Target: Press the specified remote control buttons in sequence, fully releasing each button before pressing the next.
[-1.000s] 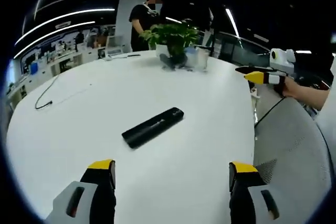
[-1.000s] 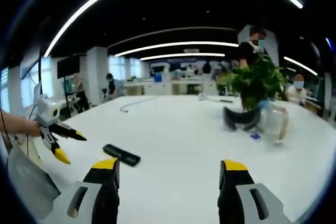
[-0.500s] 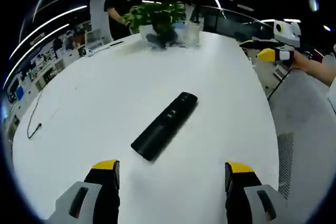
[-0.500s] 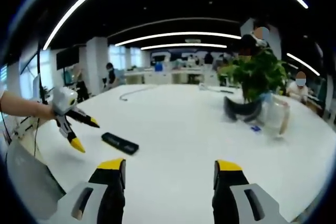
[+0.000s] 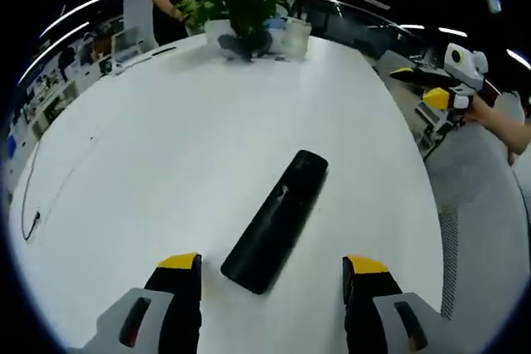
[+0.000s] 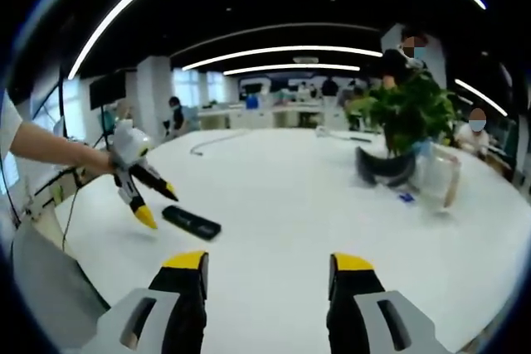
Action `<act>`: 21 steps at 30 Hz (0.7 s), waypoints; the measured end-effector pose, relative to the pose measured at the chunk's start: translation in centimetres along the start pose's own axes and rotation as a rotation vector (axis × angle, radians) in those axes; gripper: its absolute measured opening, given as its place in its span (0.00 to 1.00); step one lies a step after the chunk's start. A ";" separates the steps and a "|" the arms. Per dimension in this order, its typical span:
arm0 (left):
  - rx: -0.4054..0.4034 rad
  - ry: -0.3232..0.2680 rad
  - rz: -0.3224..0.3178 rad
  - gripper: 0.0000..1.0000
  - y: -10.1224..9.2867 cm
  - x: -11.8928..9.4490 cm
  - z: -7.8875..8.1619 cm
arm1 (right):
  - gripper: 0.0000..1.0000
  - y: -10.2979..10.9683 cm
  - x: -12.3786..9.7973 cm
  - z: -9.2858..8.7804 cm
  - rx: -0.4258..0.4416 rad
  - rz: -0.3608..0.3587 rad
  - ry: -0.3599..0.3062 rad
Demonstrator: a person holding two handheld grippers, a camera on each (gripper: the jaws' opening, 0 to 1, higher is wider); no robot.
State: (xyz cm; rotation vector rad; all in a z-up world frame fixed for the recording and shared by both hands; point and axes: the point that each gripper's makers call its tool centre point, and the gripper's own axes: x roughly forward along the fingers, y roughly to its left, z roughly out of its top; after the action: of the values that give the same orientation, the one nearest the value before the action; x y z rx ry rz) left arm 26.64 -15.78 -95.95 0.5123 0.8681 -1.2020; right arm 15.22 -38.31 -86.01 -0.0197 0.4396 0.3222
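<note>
Both tongs stand with their jaws apart and hold nothing. Taken from left to right, the left gripper (image 5: 272,275) comes first: in the left gripper view its two yellow-tipped jaws rise on either side of the near end of the remote control (image 5: 276,220), hovering above it without touching. The remote, a long black bar, lies flat on the white table (image 5: 149,147) and runs slantwise away from the near edge toward the table's middle; small buttons show faintly along its top, too small to tell apart. In the right gripper view the left gripper (image 6: 149,197) hangs just over the same remote (image 6: 192,221), near the table's left edge.

Further right, the right gripper (image 6: 267,279) is held over bare table, well apart from the remote. At the far edge stands a potted plant (image 6: 404,118) beside a clear container (image 6: 437,184).

No button looks pressed yet; the step in hand appears to be the approach to the first press. The next move likely calls for lowering one jaw tip squarely onto the chosen button, then lifting fully clear before the following one.
</note>
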 end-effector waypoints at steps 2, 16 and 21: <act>0.020 0.007 -0.004 0.67 0.2 0.4 0.4 | 0.56 0.0 0.0 0.0 0.004 -0.001 0.000; 0.122 0.064 0.000 0.53 0.8 2.5 2.2 | 0.48 0.1 0.2 -0.3 -0.009 0.034 0.009; 0.194 0.061 -0.026 0.39 -0.4 2.5 2.3 | 0.47 0.3 0.4 -0.5 -0.022 0.046 0.027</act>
State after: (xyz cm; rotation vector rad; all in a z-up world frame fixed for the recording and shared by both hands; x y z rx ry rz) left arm 27.23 -19.08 -96.57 0.6995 0.8158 -1.3080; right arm 15.20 -37.91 -86.61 -0.0350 0.4642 0.3724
